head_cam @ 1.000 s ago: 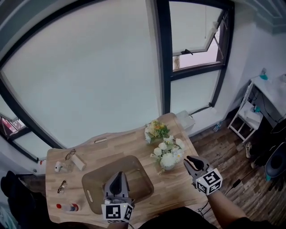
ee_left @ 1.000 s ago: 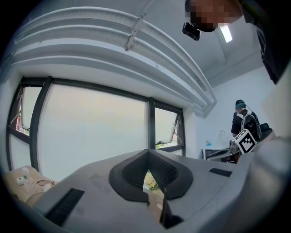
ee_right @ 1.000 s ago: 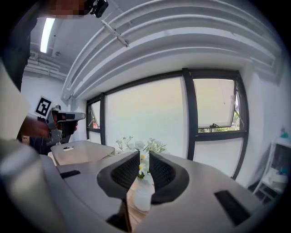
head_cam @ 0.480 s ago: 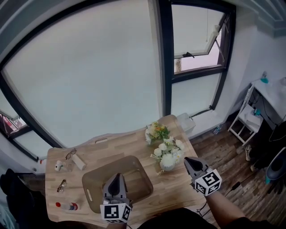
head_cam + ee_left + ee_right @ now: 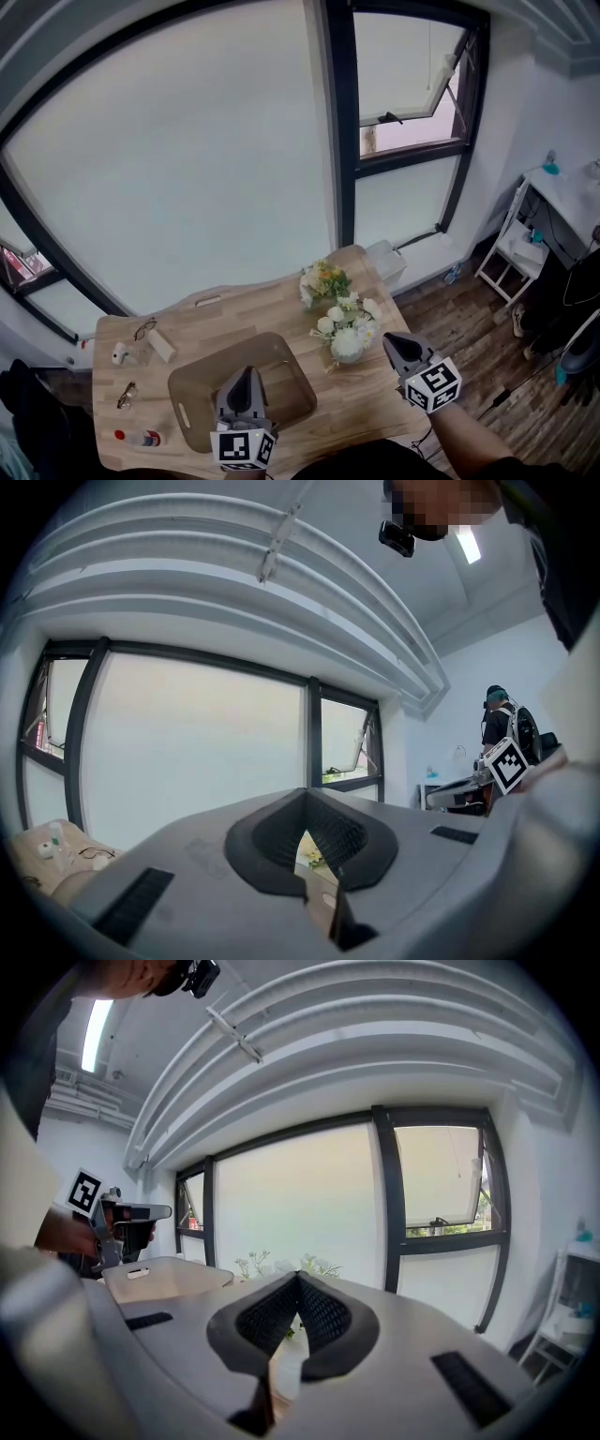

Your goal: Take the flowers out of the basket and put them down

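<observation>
Just beside the right tool [image 5: 393,340] lie the flowers [image 5: 347,334].

No word, number or brand can be read anywhere. The only printed signs are black-and-white square patterns without letters. One marker [image 5: 242,448] is on the cube of the left gripper [image 5: 247,372], at the near edge of the basket [image 5: 187,394]. A second marker [image 5: 432,384] is on the right gripper [image 5: 390,339], right of the basket. The small bottle [image 5: 145,438] left of the basket shows colour only; any label is too small to read.
</observation>
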Demonstrator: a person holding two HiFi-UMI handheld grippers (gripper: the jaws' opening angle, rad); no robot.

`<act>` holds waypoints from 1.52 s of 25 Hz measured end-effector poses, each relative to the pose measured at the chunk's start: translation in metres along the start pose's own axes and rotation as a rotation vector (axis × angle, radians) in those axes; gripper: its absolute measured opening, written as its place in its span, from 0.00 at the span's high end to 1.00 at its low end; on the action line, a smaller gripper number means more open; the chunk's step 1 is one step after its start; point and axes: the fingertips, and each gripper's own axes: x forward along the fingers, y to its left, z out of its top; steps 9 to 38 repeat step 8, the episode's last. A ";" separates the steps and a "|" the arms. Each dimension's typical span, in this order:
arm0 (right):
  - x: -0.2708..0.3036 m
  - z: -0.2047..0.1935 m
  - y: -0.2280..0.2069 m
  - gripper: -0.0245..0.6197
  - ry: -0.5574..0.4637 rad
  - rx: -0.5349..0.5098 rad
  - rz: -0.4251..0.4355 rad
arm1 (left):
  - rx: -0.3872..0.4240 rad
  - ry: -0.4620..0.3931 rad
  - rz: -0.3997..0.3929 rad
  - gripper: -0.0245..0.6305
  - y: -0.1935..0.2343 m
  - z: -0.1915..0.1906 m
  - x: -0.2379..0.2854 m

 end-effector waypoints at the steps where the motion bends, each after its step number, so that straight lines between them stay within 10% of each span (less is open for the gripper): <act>1: 0.000 0.000 -0.001 0.93 0.000 0.002 0.000 | -0.001 0.001 -0.001 0.96 -0.001 -0.001 0.000; 38: 0.001 0.000 -0.004 0.93 0.000 -0.004 0.003 | 0.004 0.001 -0.005 0.96 -0.007 -0.002 0.005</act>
